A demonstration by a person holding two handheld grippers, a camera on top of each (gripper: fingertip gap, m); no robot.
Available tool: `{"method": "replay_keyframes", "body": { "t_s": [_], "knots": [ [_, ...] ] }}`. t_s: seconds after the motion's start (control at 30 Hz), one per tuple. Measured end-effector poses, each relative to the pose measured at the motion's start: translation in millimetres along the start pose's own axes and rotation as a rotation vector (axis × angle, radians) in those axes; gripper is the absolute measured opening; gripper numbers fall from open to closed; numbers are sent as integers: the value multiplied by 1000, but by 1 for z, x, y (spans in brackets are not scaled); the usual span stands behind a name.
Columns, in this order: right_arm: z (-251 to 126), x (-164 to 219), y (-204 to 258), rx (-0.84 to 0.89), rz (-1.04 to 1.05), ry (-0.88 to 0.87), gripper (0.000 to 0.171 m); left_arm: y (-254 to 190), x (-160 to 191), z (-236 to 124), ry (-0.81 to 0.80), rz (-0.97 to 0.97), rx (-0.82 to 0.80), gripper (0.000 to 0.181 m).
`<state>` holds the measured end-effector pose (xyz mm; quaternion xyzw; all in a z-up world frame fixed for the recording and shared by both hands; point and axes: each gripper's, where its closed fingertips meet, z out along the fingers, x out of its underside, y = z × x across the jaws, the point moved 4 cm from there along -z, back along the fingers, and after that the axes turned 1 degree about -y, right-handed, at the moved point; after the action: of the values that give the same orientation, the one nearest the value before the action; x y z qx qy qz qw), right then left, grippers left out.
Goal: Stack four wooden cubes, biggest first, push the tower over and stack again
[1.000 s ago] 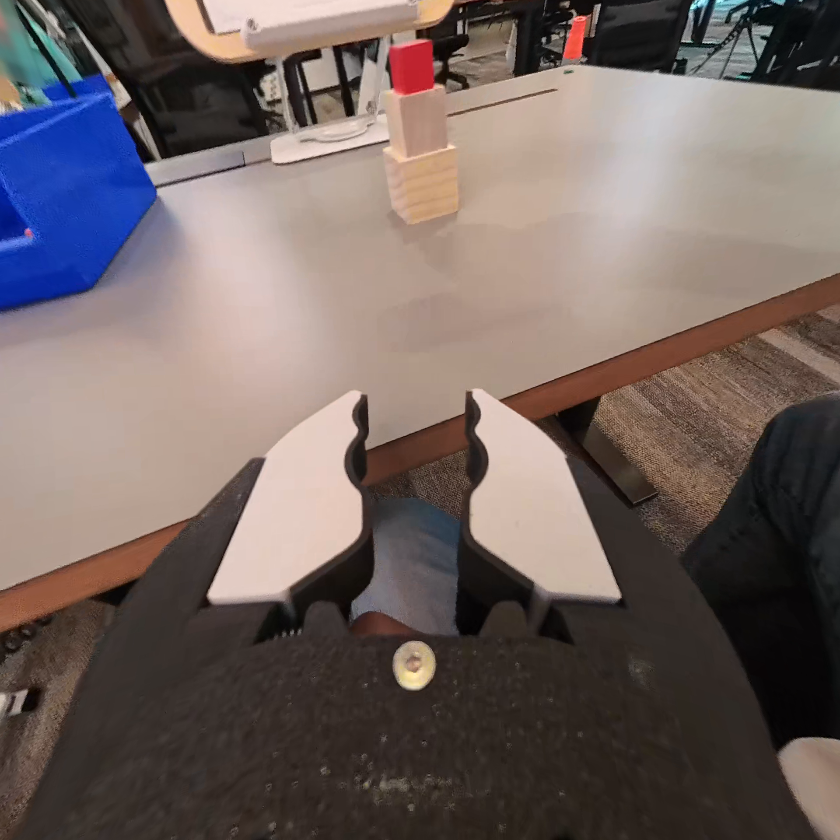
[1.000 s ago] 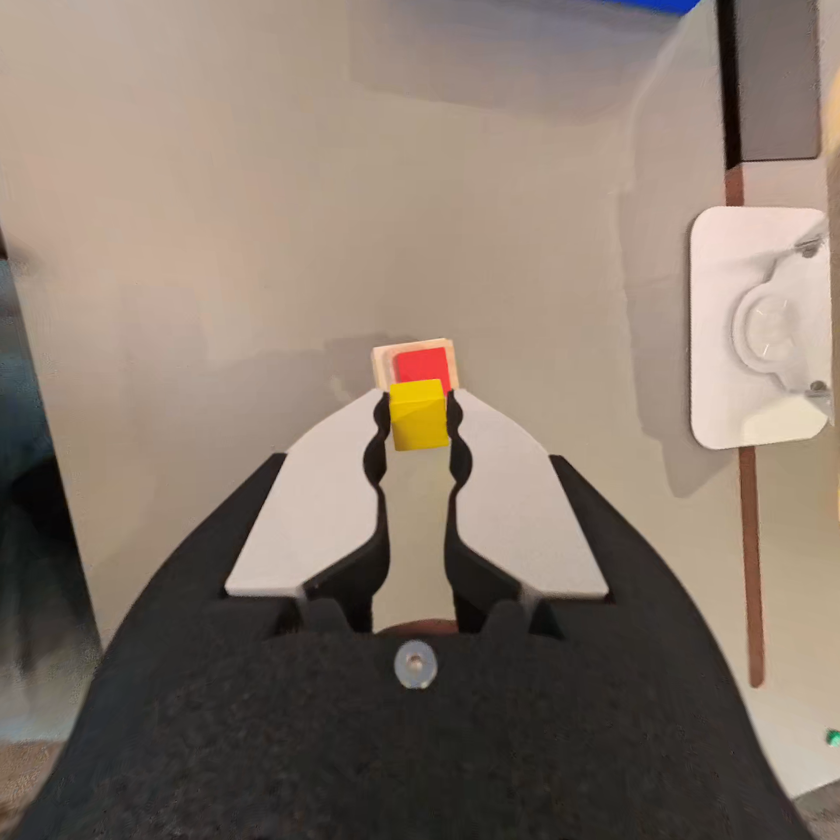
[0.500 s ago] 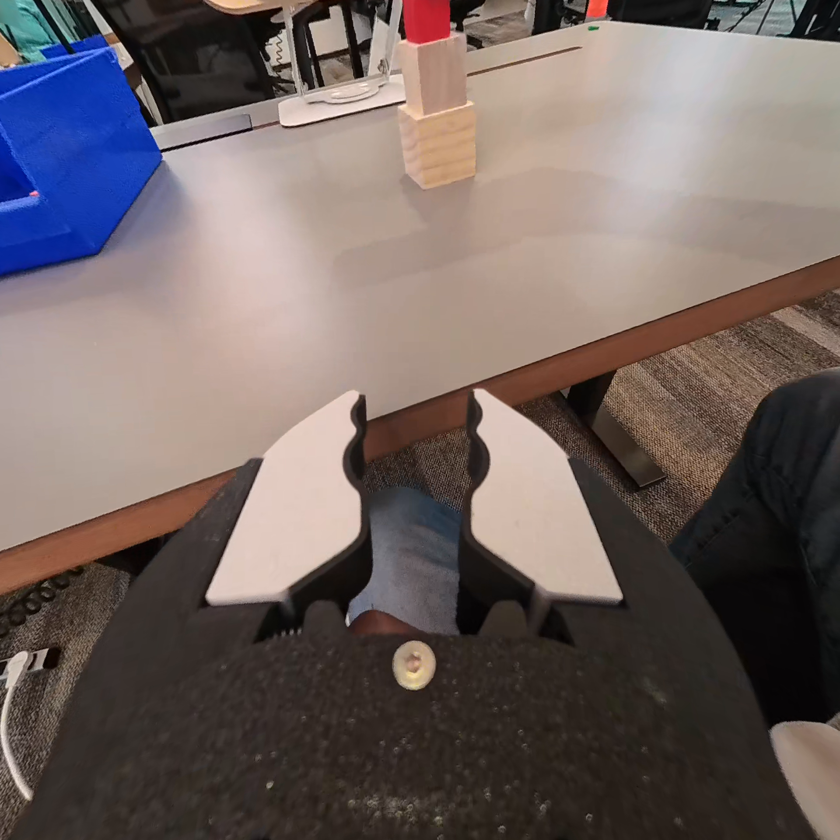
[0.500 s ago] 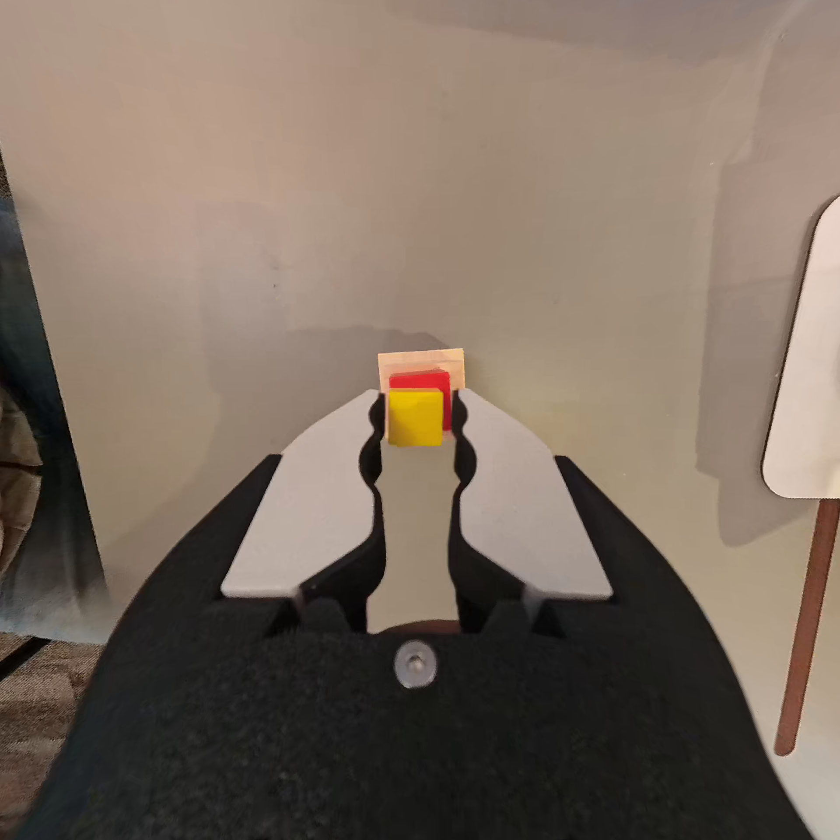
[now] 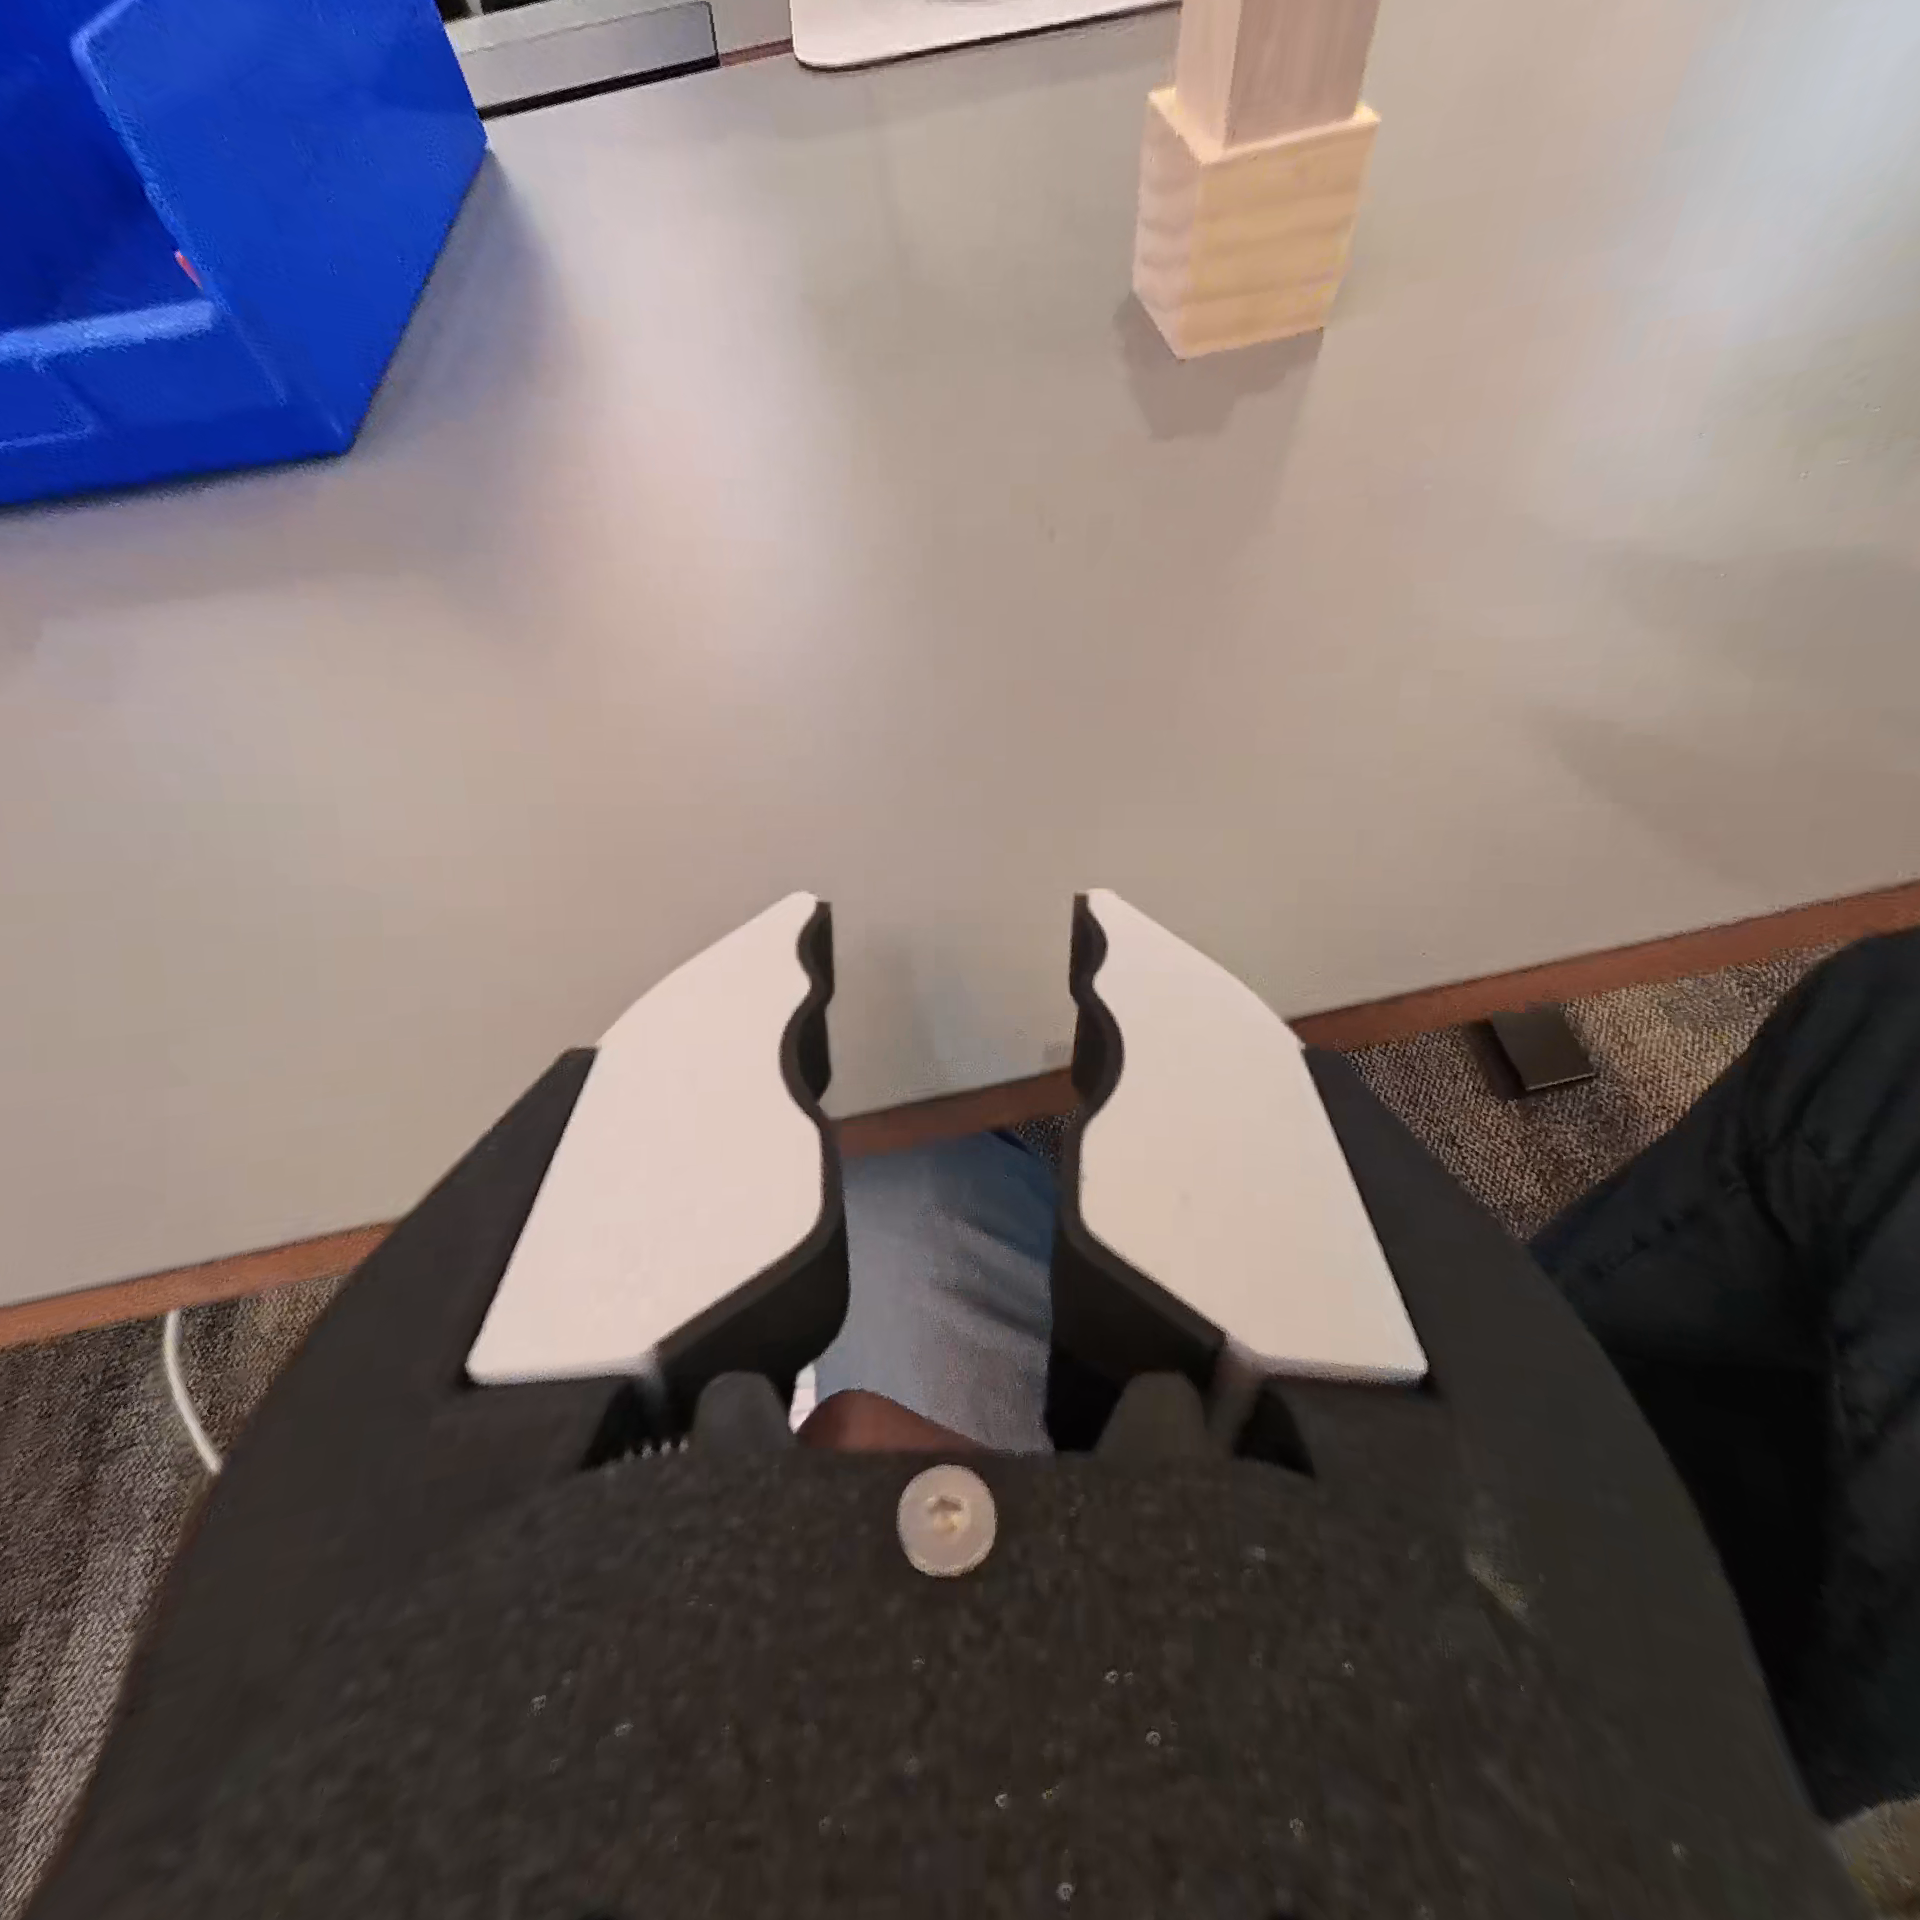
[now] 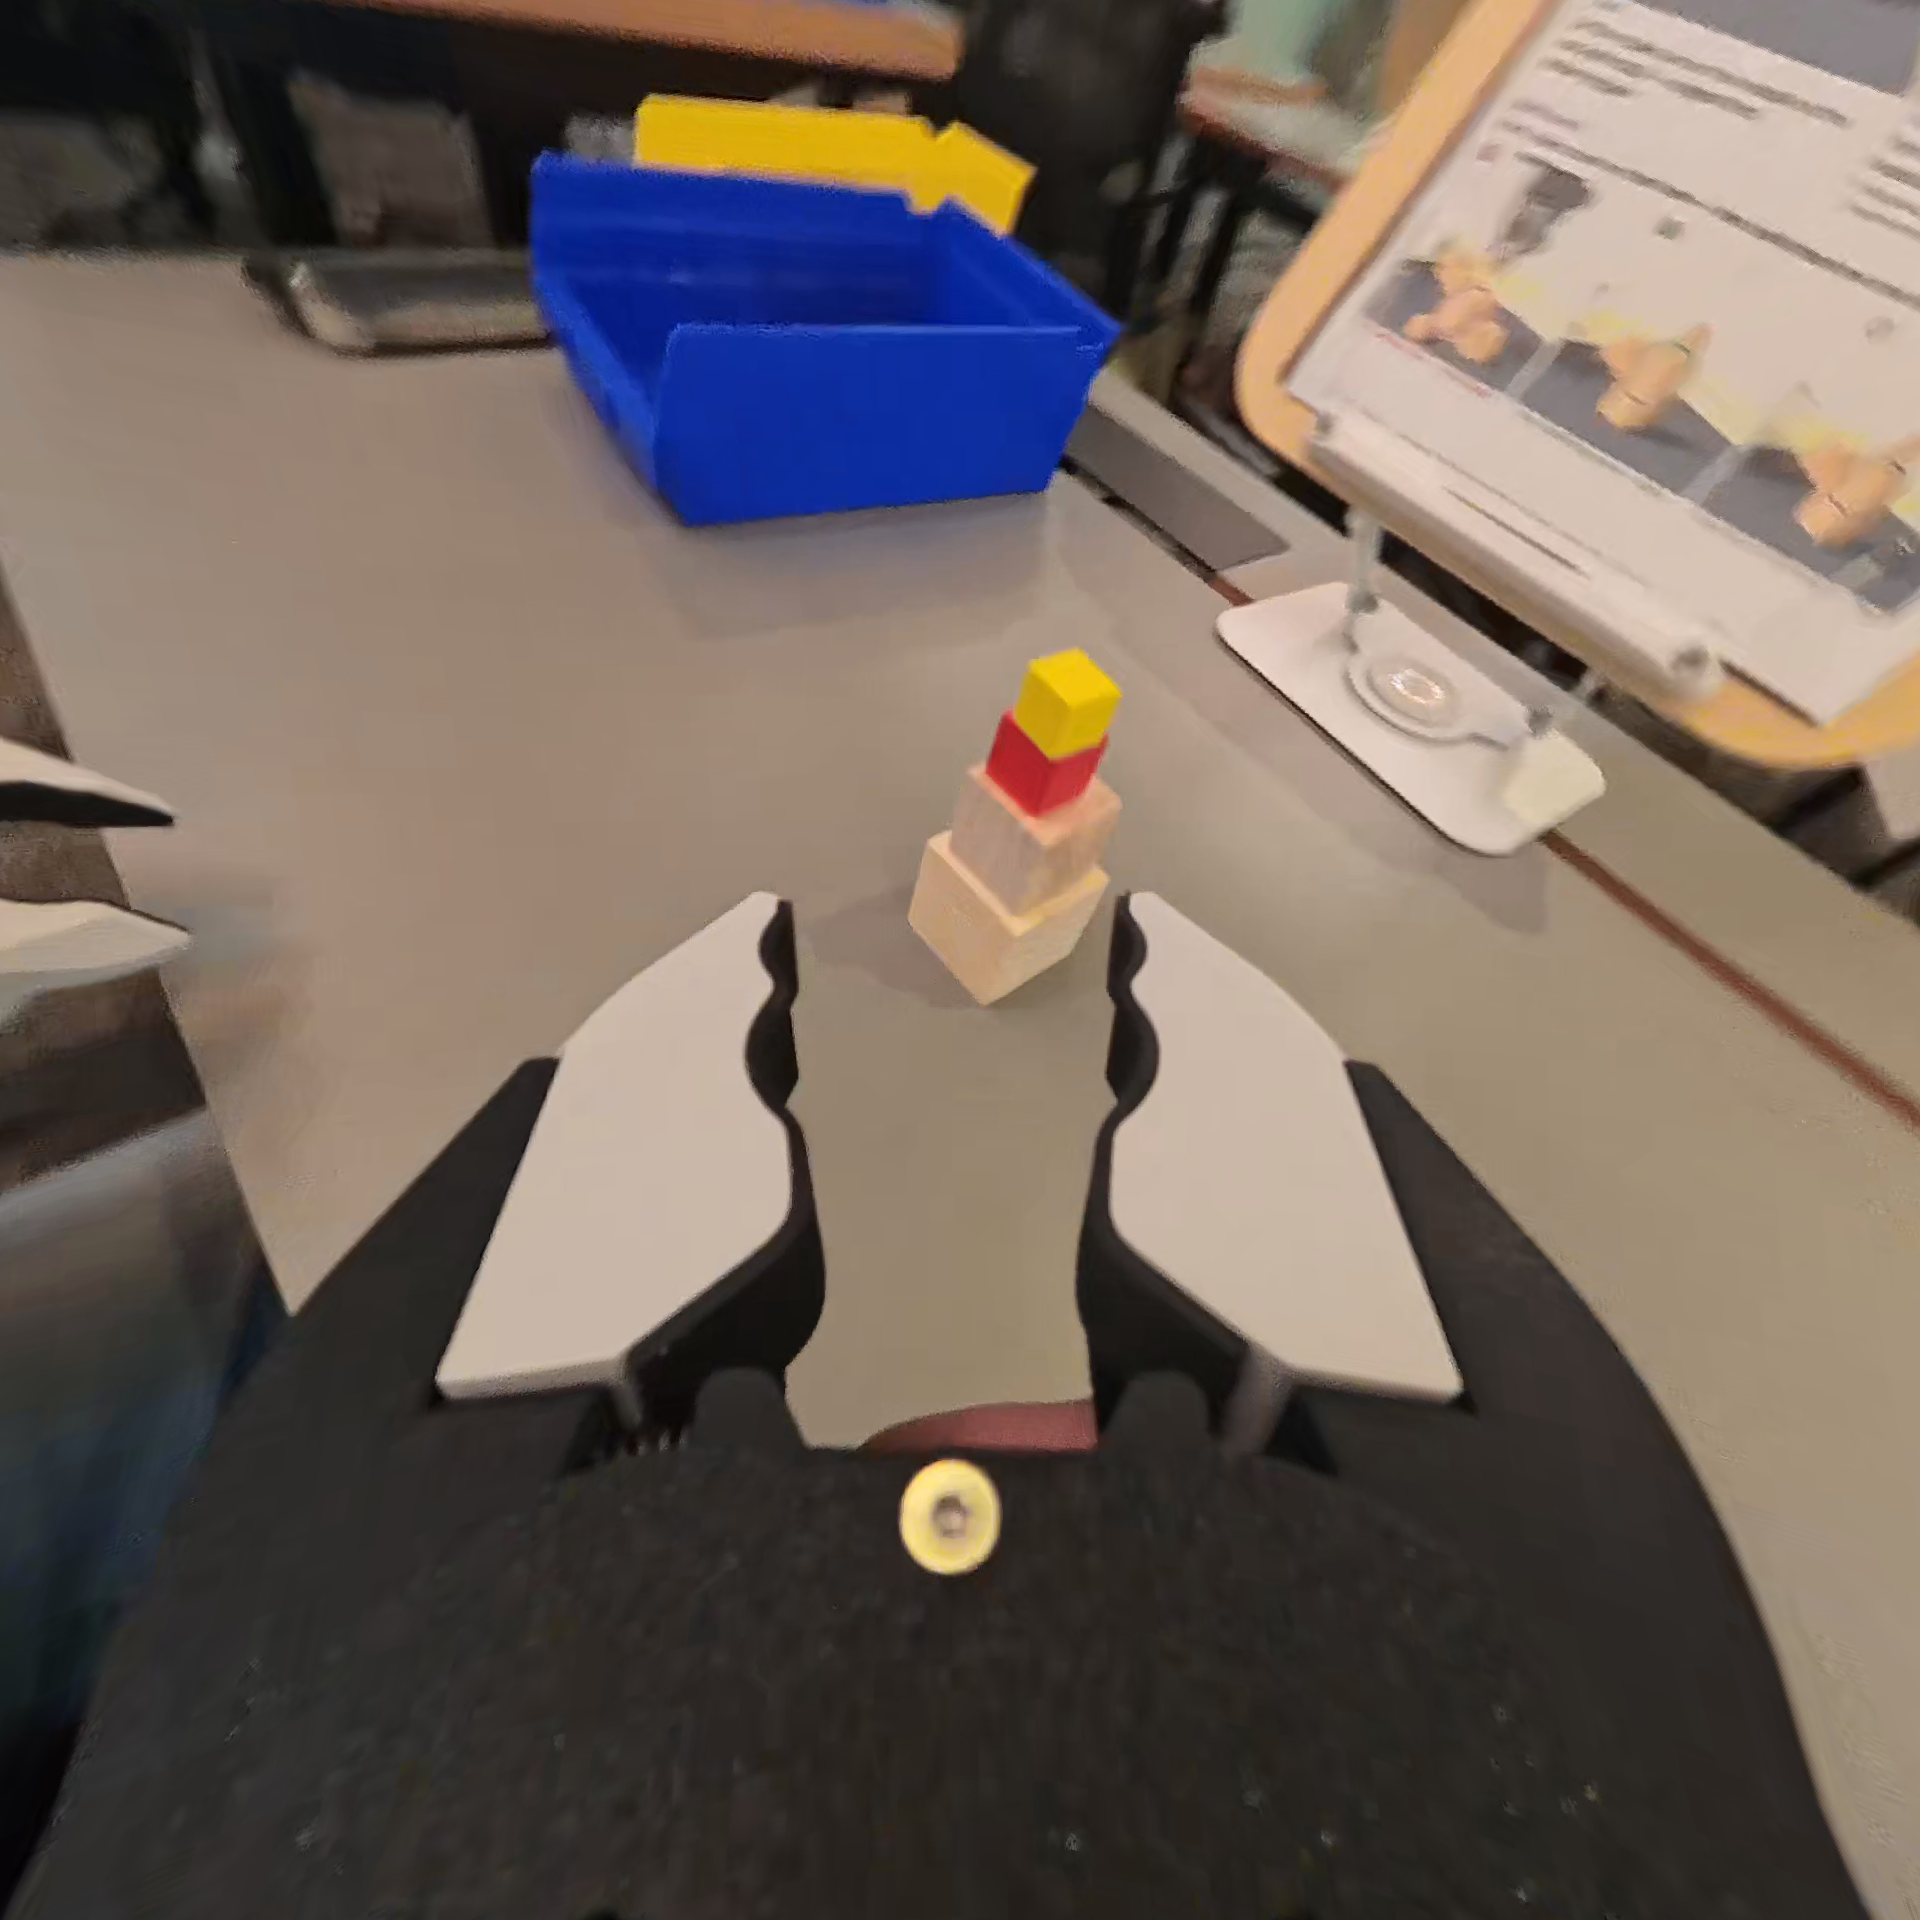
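Grey table (image 5: 935, 623) fills the view, matte top with a brown wooden edge (image 5: 1558, 940) along its near side. Below that edge, mottled grey-brown carpet (image 5: 1662, 1049), and a white cable (image 5: 182, 1392) trailing over it at the left. At the table's far side, a dark slot (image 6: 1174, 488) cuts into the top. Beyond, another wood-edged desk (image 6: 675, 21) and dark office chairs (image 6: 395, 145), blurred. Soft, even light, faint shadows on the tabletop.

The left hand-held gripper (image 5: 951, 914) hangs empty, jaws apart, over the grey worktop's (image 5: 935, 582) near edge; far off stand two stacked, seemingly wooden cubes (image 5: 1252, 177) and a blue bin (image 5: 239, 239)
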<state>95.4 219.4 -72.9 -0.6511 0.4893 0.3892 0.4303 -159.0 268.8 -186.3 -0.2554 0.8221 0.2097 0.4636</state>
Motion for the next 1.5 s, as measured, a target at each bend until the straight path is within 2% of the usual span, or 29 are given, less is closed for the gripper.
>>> {"method": "replay_keyframes", "body": {
  "t_s": [0.17, 0.3, 0.5, 0.97, 1.0, 1.03, 1.07, 1.17, 1.27, 1.33, 1.4, 1.43, 1.5],
  "knots": [
    [-33, 54, 16, 167, 201, -93, 60, 0, -24, 14, -34, -11, -12, 44],
    [-52, 78, 29, 191, 361, -160, 62, -5, -47, 27, -101, -38, 8, 45],
    [-56, 97, 38, 212, 341, -124, 64, -15, -65, 46, -174, -95, 73, 53],
    [-49, 106, 40, 152, 320, -52, 60, -19, -46, 54, -134, -69, 92, 55],
    [-45, 104, 40, 117, 301, -38, 56, -18, -45, 54, -133, -72, 93, 55],
    [-40, 100, 43, 42, 255, -7, 34, -17, -45, 53, -135, -75, 98, 55],
    [-32, 95, 45, -41, 194, 50, 0, -16, -46, 53, -135, -77, 104, 55],
    [9, 82, 49, -252, -59, 218, 0, -14, -46, 50, -140, -71, 118, 53],
    [42, 77, 96, -632, -307, 363, 0, -10, -45, 46, -152, -43, 107, 53],
    [57, 79, 118, -761, -491, 446, 0, -5, -43, 45, -162, -30, 86, 52],
    [85, 79, 102, -701, -574, 503, 0, -2, -40, 46, -162, -39, 93, 51],
    [107, 74, 76, -594, -552, 491, 0, -2, -40, 47, -158, -47, 101, 51],
    [150, 66, -4, -259, -437, 488, 0, -1, -38, 50, -147, -58, 113, 51]
  ]
}}
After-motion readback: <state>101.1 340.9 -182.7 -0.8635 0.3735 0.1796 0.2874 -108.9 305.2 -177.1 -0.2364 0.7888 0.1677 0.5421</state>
